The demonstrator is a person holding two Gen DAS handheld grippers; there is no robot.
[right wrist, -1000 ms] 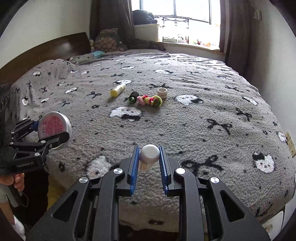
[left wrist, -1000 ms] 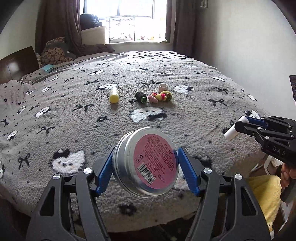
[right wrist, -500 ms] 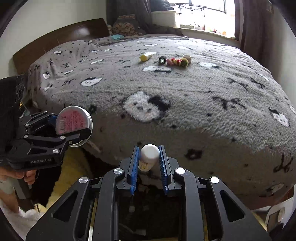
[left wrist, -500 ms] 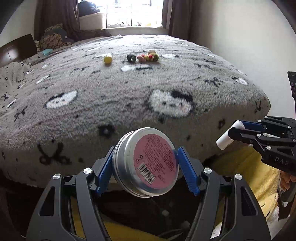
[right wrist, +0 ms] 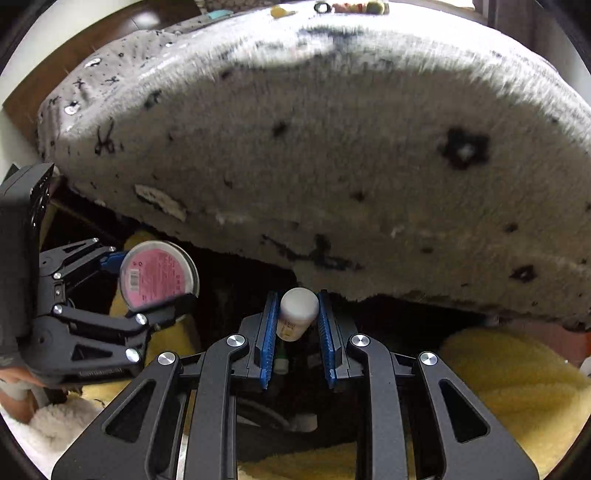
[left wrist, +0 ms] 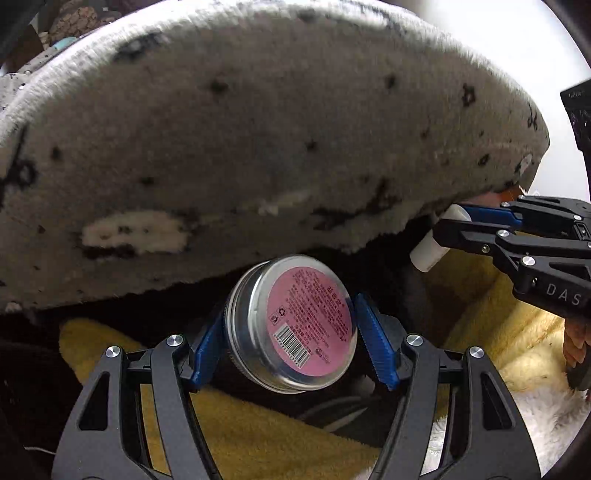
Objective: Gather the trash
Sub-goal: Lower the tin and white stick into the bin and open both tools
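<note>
The bed, draped in a fluffy grey blanket with black bow and white cat prints, filled most of what I saw through both wrist cameras, its hanging edge looming above the tongs, blurred in places. Beneath that edge lay dark shadow, with a fuzzy yellow blanket bunched on the floor below and a bit of white fleece at the right. My left tongs were clamped on the round silver tin with a pink printed label and barcode, the blue ribbed pads pressing its rim on either side, the labelled face tilted toward the camera; the tin hung in the air just under the blanket's edge, above the yellow blanket. From the right wrist camera the same tin showed at the left, held well apart from my right tongs. Those were closed on the small white cylindrical bottle, its rounded cap upward between the blue pads, also held below the edge of the bed. At the top of the right view a few small colourful items sat on the bed, too small for me to identify.
</note>
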